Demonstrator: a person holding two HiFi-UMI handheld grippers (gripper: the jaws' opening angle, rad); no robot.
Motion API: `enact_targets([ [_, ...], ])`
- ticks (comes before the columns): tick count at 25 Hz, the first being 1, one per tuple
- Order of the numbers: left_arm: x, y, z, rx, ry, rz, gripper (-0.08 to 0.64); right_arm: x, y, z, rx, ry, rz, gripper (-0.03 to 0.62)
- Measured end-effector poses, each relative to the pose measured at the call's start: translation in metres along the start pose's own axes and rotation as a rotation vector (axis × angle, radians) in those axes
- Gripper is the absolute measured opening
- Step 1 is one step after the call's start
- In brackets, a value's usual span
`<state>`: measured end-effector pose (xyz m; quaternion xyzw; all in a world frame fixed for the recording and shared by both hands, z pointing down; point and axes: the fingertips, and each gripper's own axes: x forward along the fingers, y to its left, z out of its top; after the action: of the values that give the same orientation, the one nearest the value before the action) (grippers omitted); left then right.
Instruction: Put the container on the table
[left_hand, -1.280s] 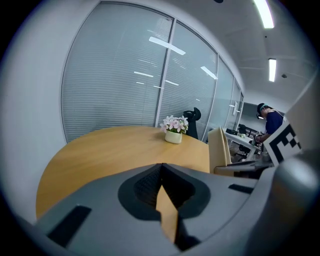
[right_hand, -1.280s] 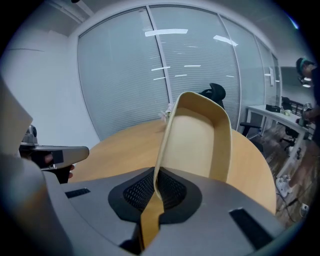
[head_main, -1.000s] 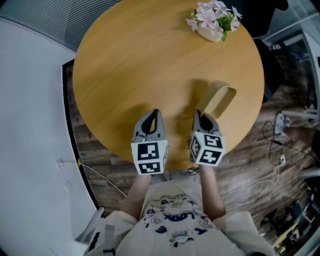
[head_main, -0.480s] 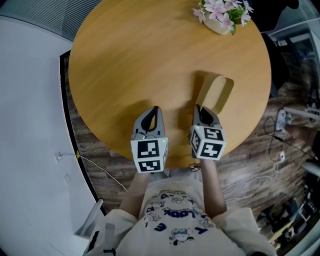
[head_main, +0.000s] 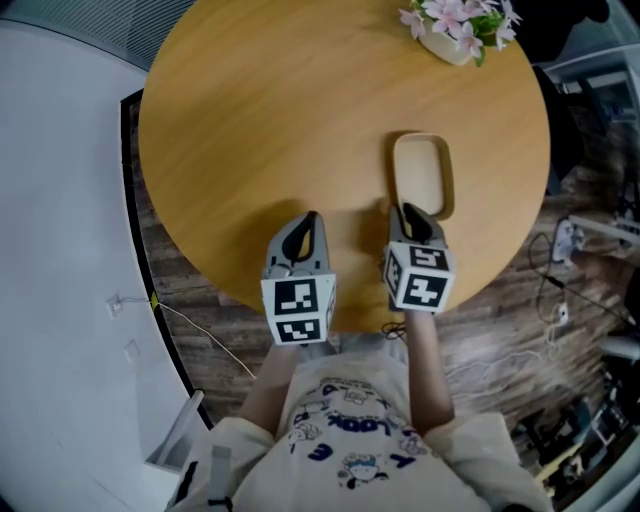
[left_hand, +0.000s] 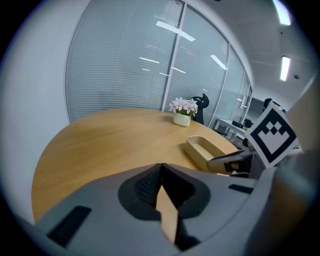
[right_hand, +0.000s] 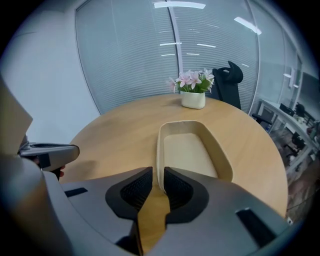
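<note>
Table (head_main: 260, 130) was round, with plenty of bare top on the left. Container (head_main: 420, 175) looked flat on it, close to the right edge, so I judged placement about done. Right gripper (head_main: 407, 213) was clamped on its near wall; next I'd release and back out straight. Left gripper (head_main: 308, 218) was closed on nothing, over the near edge. Flower pot (head_main: 455, 25) was well apart.

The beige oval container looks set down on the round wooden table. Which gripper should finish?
Right. The right gripper has its jaws clamped on the near rim of the beige oval container, so it likely only needs to open. The left gripper is shut, empty, off to the side.
</note>
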<state>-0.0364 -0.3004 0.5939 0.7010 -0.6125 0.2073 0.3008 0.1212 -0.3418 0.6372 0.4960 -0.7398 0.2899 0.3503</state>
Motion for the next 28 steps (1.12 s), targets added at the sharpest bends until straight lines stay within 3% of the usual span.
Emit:
enact_targets([
  [9, -0.023, 0.003, 0.018, 0.010, -0.067, 0.000, 0.003, -0.033, 0.004, 0.019, 0.057, -0.115, -0.038, 0.067],
  [18, -0.065, -0.006, 0.070, 0.045, -0.213, -0.037, 0.003, -0.098, 0.019, 0.058, 0.097, -0.308, -0.051, 0.057],
  [28, -0.126, -0.015, 0.123, 0.103, -0.375, -0.083, 0.003, -0.183, 0.038, 0.095, 0.076, -0.521, -0.100, 0.049],
])
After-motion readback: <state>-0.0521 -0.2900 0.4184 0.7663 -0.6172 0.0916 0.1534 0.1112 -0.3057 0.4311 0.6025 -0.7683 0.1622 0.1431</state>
